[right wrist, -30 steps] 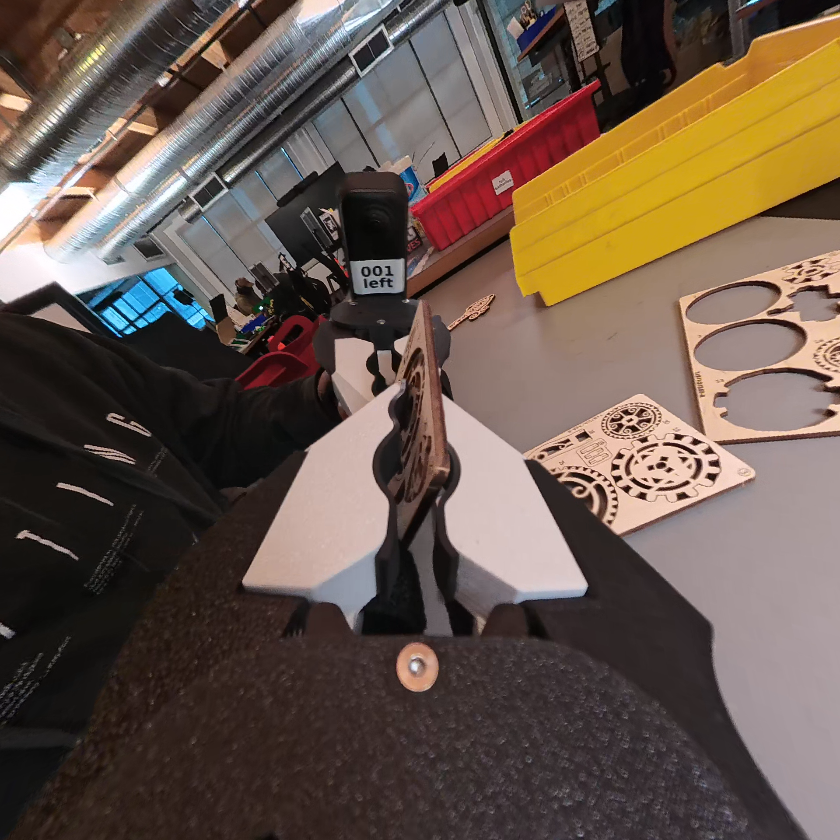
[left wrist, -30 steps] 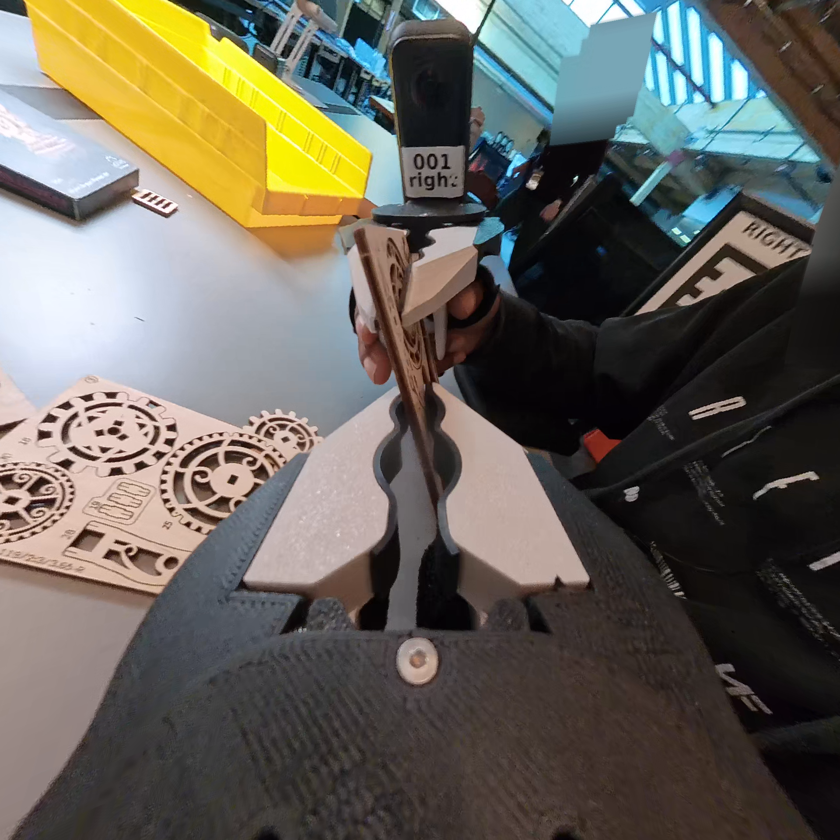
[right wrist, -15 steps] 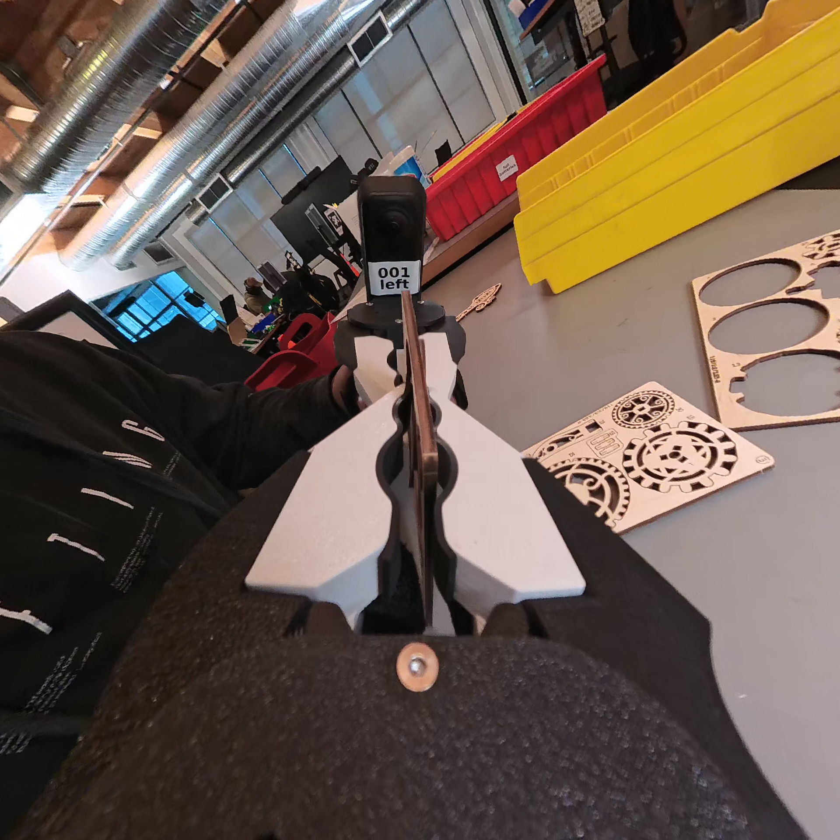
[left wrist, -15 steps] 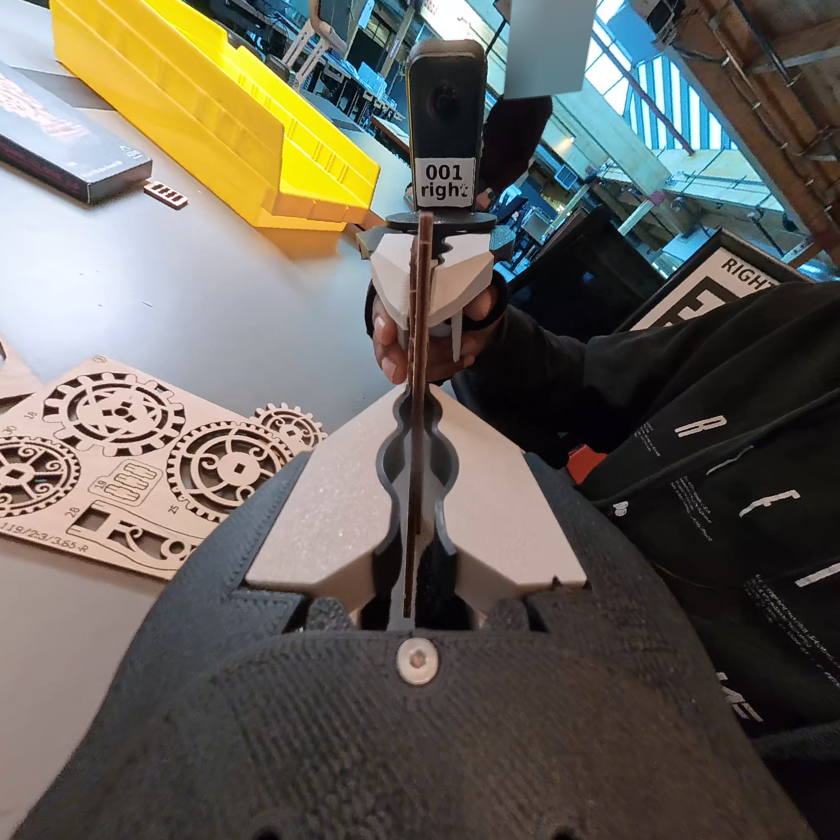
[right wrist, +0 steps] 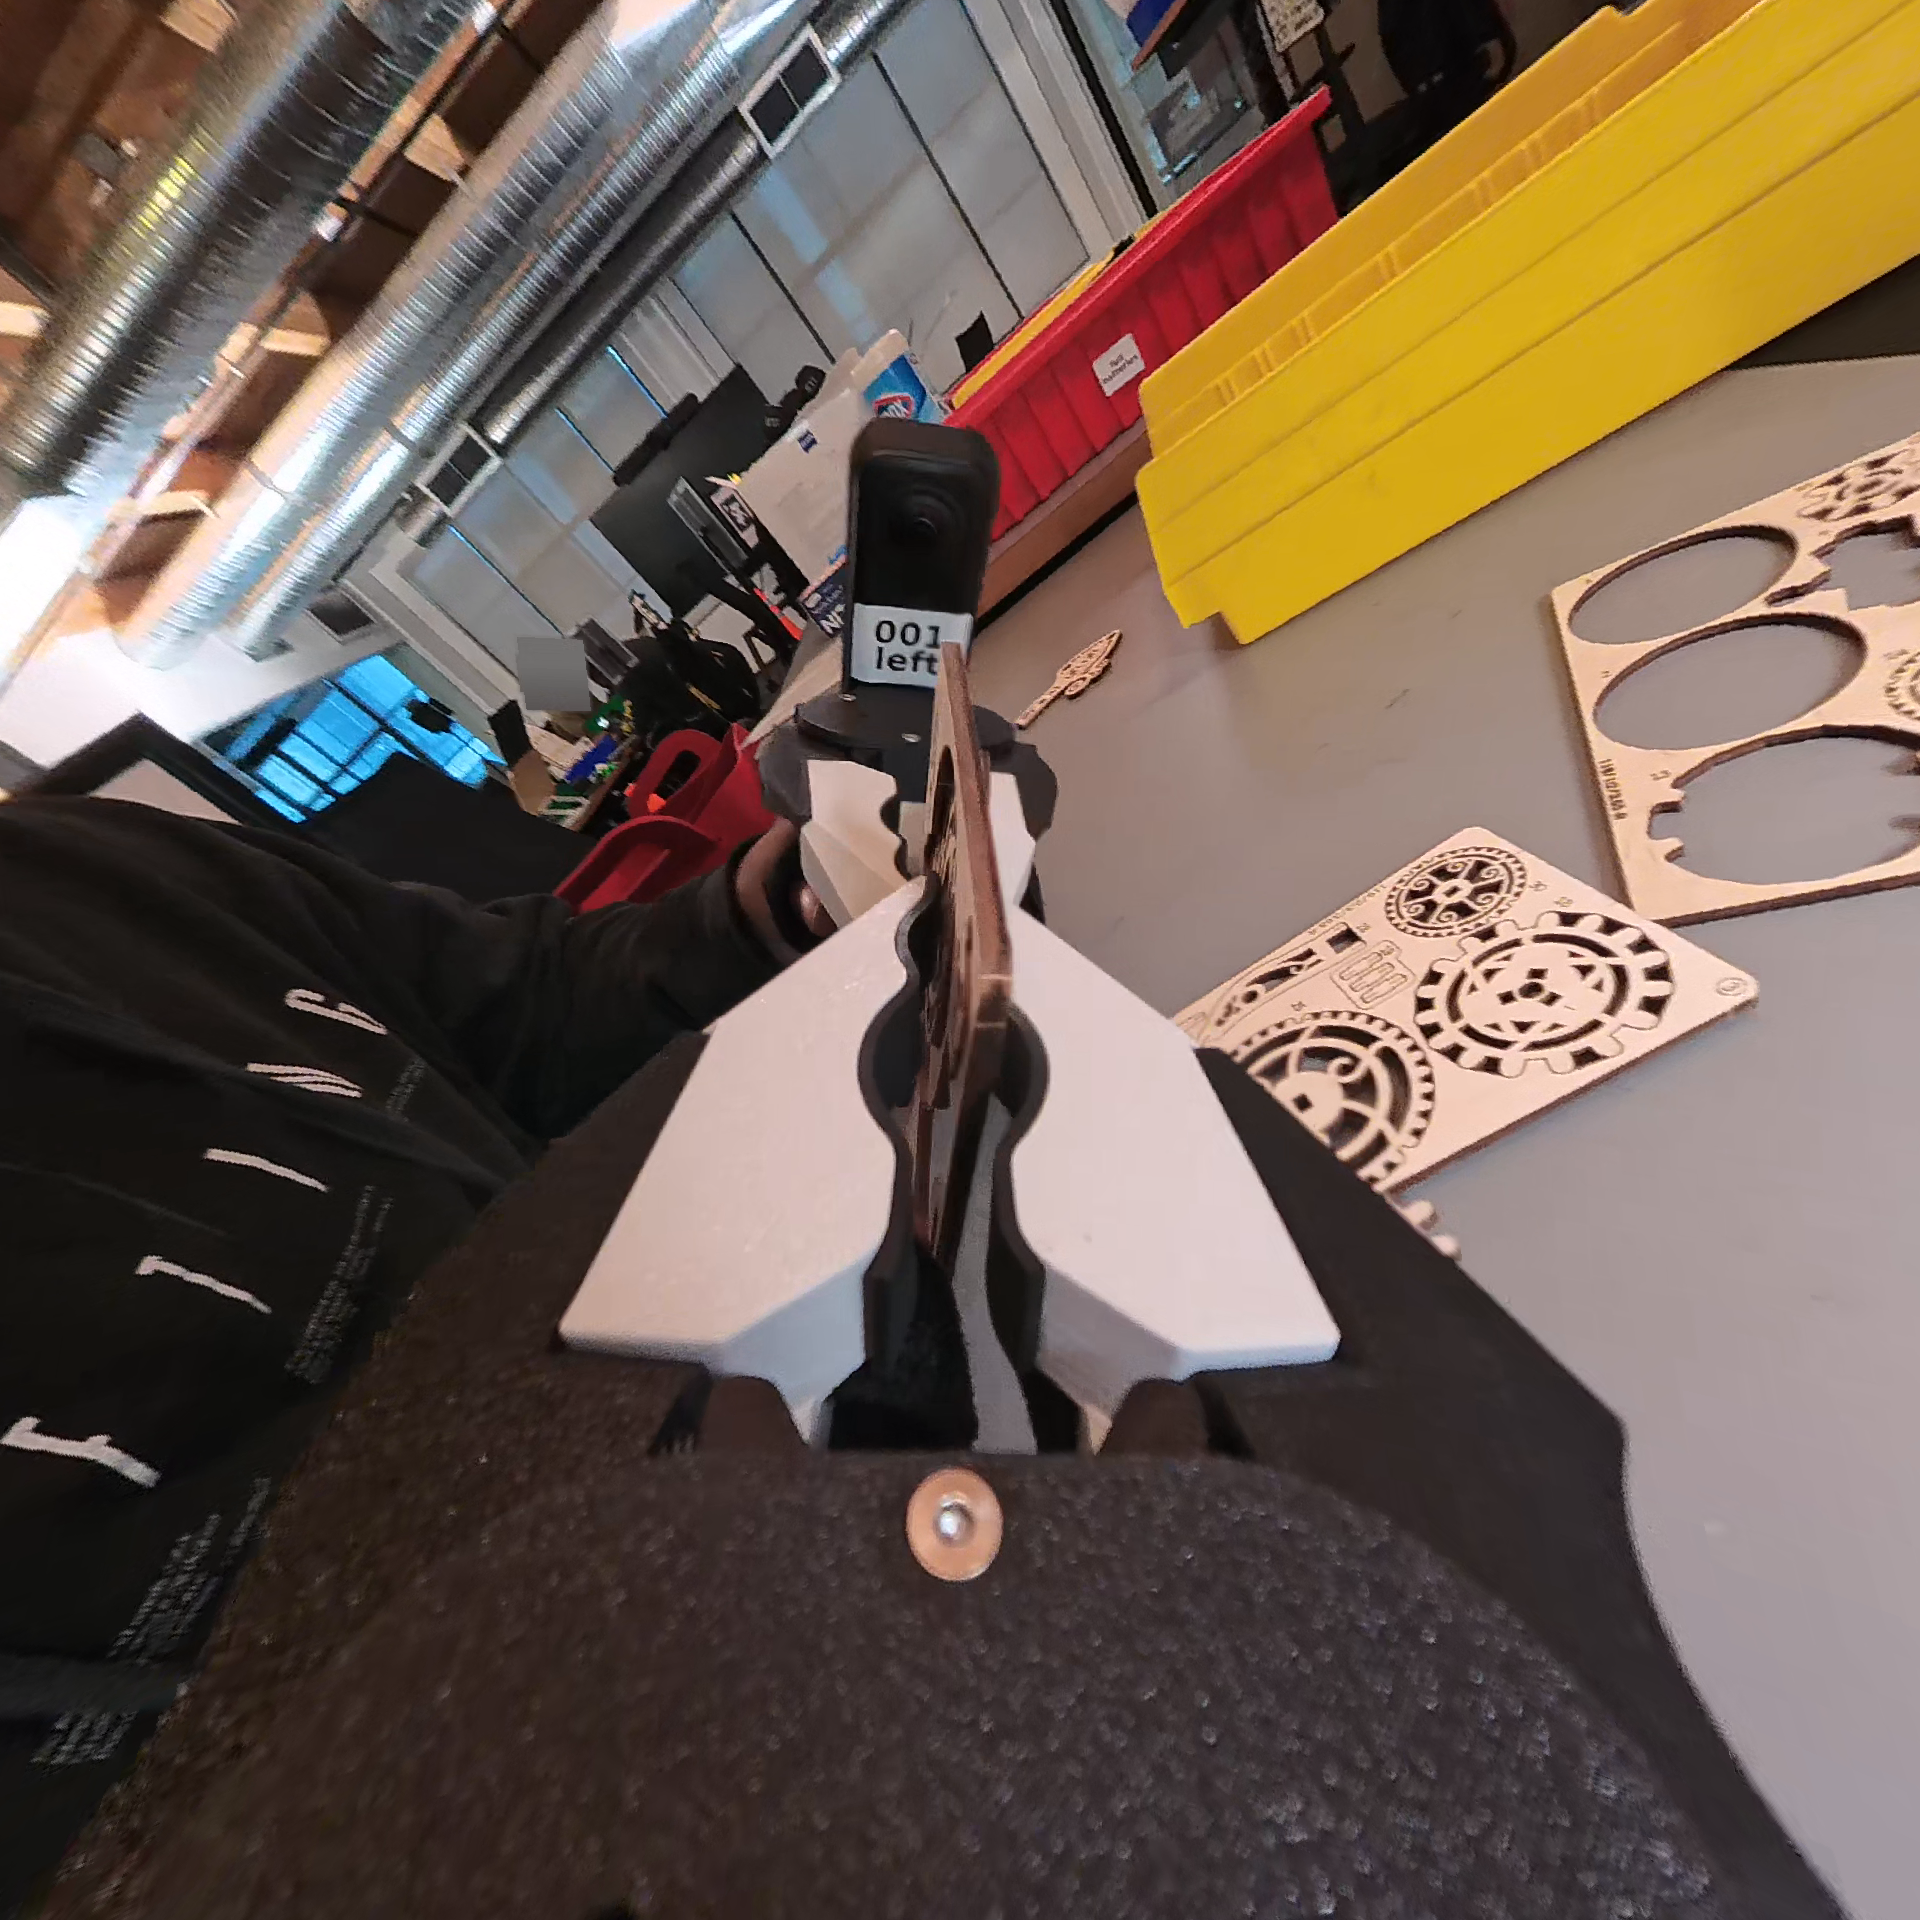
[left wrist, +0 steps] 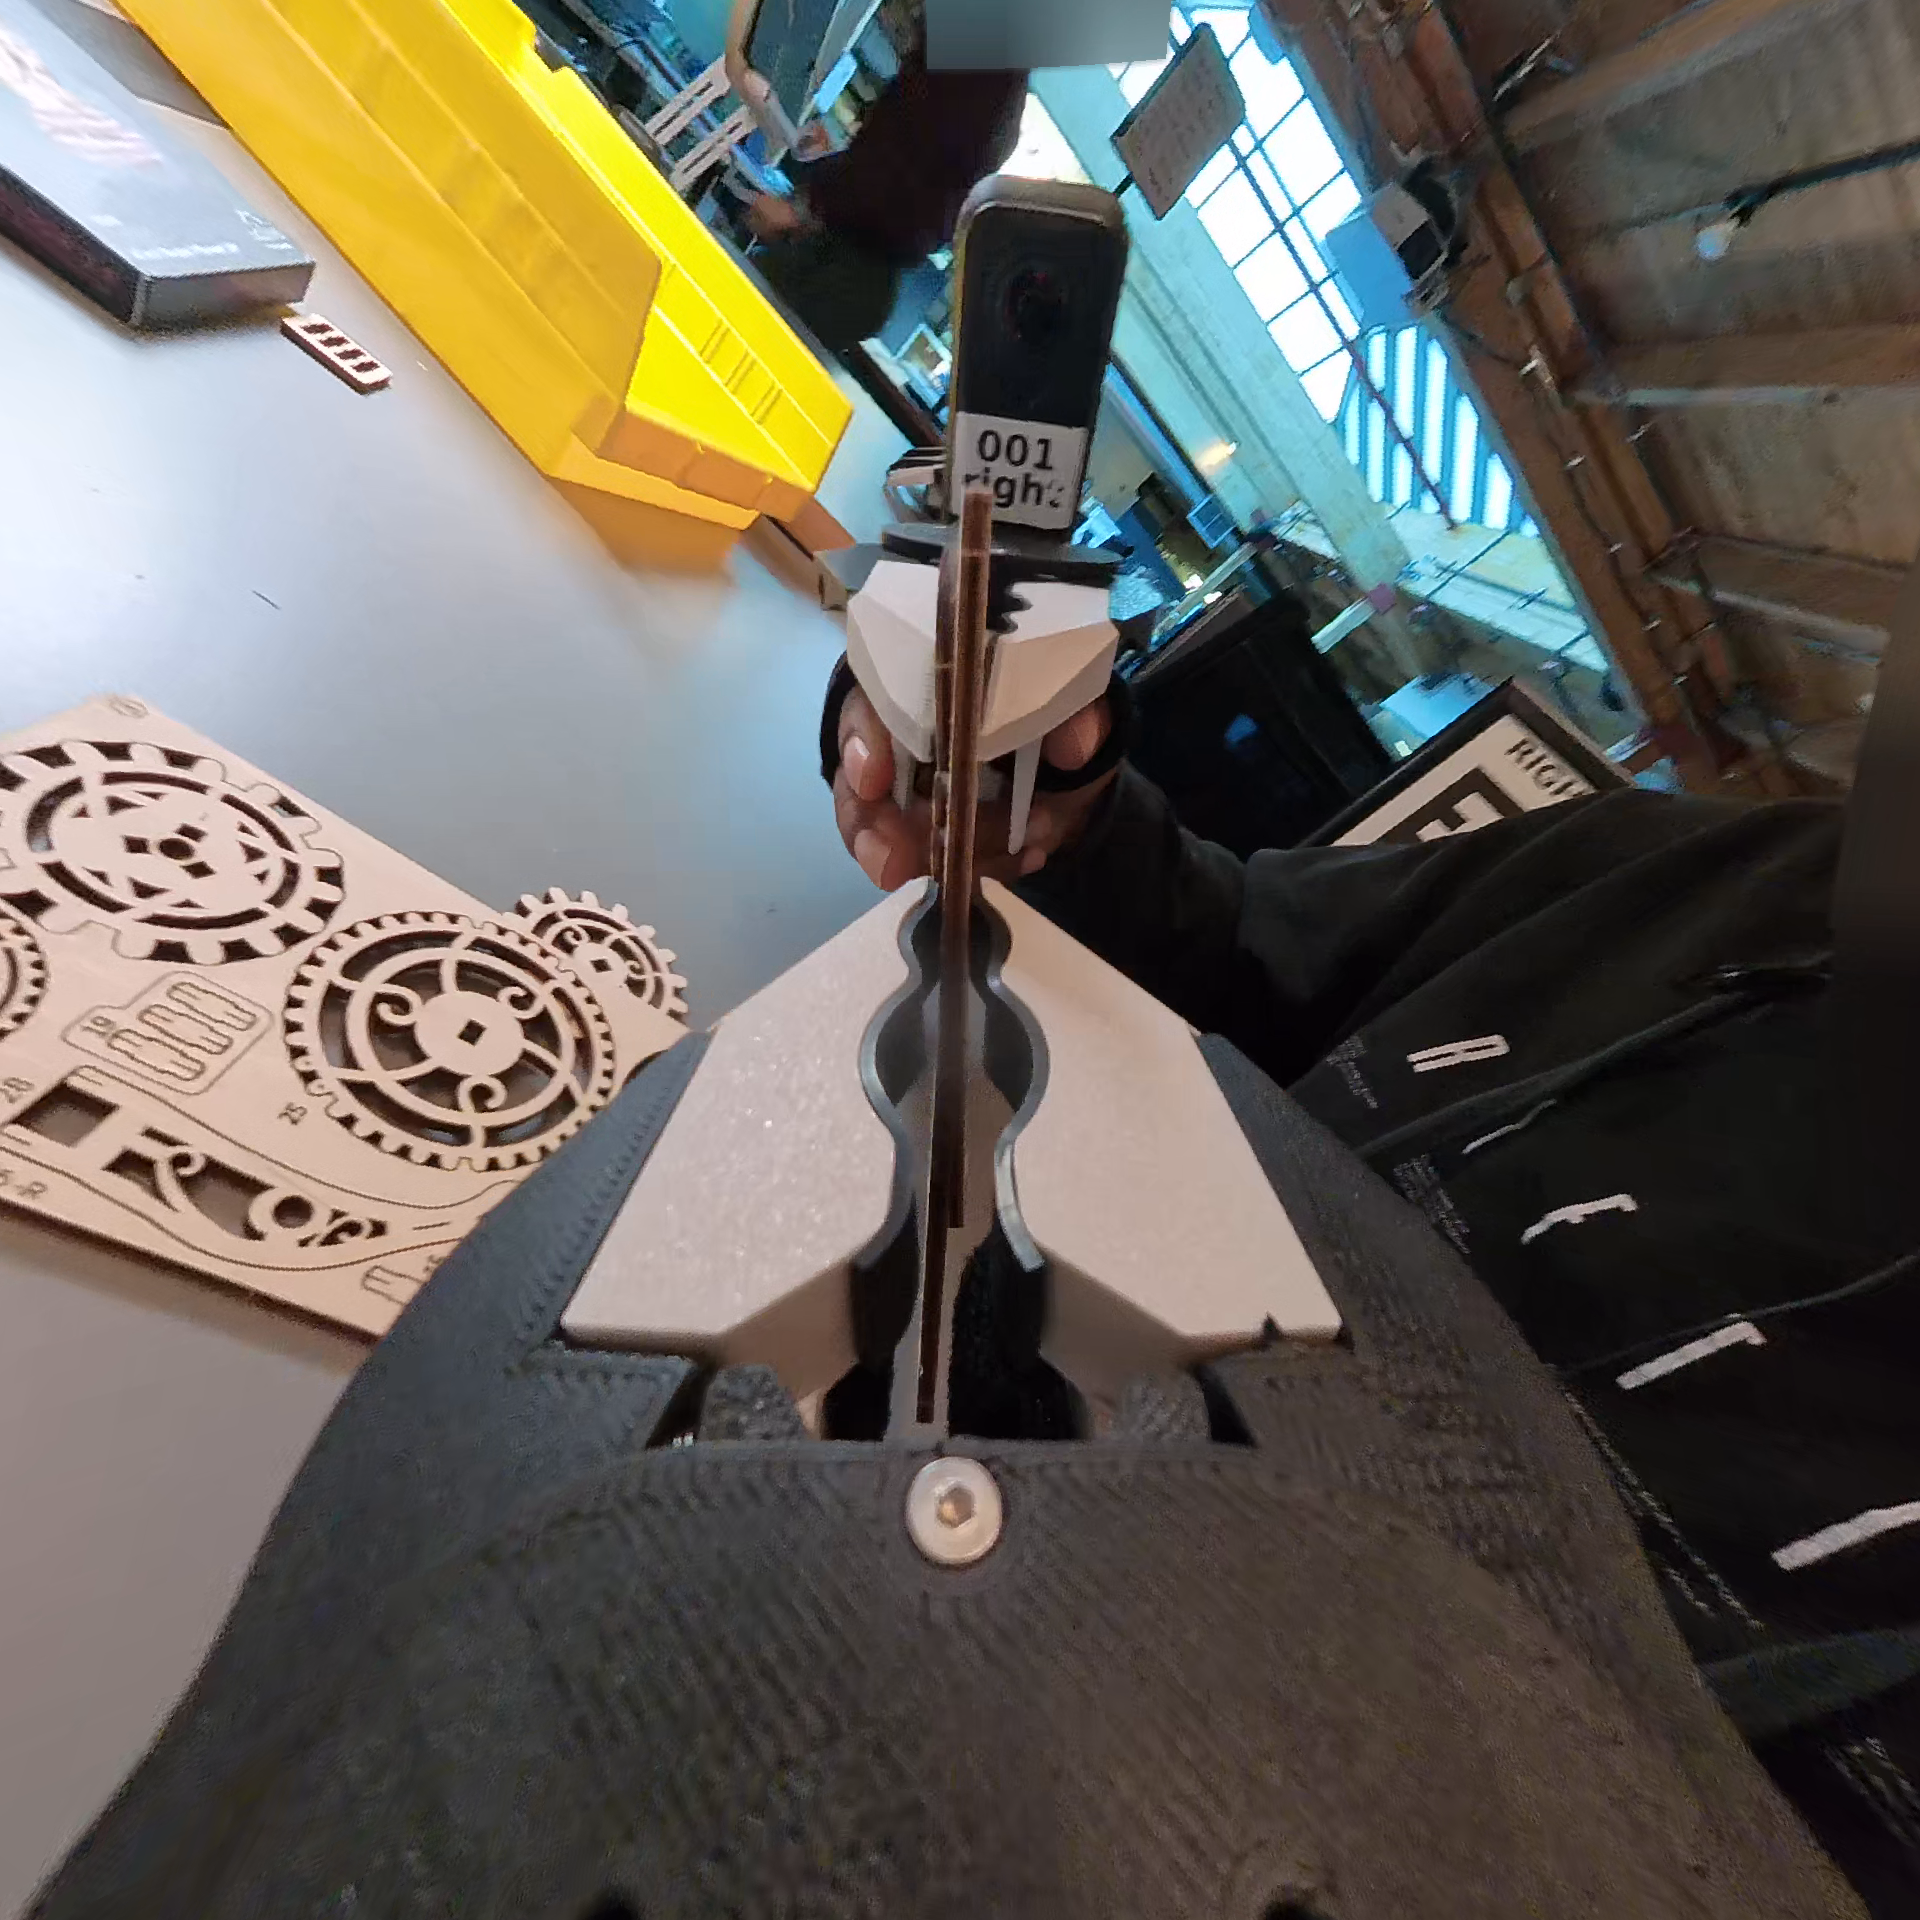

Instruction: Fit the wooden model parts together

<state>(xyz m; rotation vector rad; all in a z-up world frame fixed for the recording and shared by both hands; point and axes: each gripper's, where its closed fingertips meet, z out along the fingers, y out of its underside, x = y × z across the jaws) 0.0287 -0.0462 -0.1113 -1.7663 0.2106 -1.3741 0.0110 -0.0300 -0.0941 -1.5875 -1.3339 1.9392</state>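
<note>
I see a big grey table [left wrist: 436,623] under everything. On its far side sit long yellow bins [right wrist: 1558,343], stacked one in another, and in the right wrist view a red bin [right wrist: 1132,343] sits behind them. Near the far left edge in the left wrist view lies a flat dark box [left wrist: 114,223], with a tiny wooden slotted piece [left wrist: 336,353] just beside it.

A person in a black sleeve [left wrist: 1455,997] holds both tools above the table.

A wooden sheet with gear shapes [left wrist: 260,997] lies flat on the table, near my left hand-held gripper [left wrist: 951,914]. In the right wrist view another wooden sheet with round holes [right wrist: 1745,717] lies farther away, beside it. A small loose wooden bit [right wrist: 1075,675] lies far off by the yellow bins.

The two tools point at each other. Between them is the flat wooden model part [left wrist: 961,727], thin and dark, standing on its edge up in the air. My left hand-held gripper is clenched on the near end of it. My right hand-held gripper [right wrist: 951,914] is clenched on the other end, and in its view the part [right wrist: 961,862] leans a little to one side. I cannot tell if it is one piece or two pressed flat together.
</note>
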